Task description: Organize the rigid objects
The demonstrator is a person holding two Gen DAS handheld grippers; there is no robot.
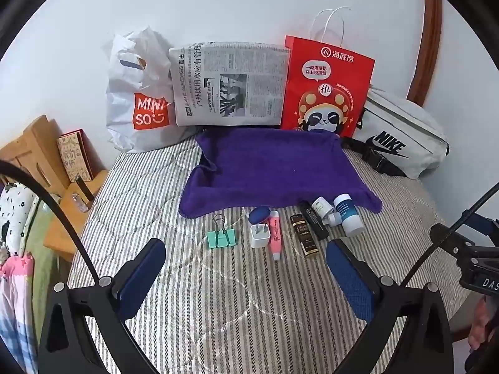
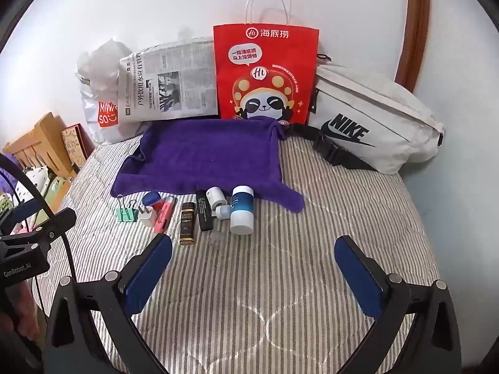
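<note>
Both pairs of fingers stand spread wide with nothing between them: the left gripper [image 1: 246, 275] and right gripper [image 2: 254, 269] hover over the striped bedspread [image 1: 218, 305]. Just beyond lies a row of small items: a green clip [image 1: 221, 237], white charger [image 1: 259, 235], pink marker [image 1: 275, 233], brown bottle [image 1: 304, 233] and a blue-and-white bottle [image 2: 242, 210] touching the purple towel [image 1: 268, 168]. Behind stand a newspaper [image 1: 229, 84] and red bag [image 1: 326, 88].
</note>
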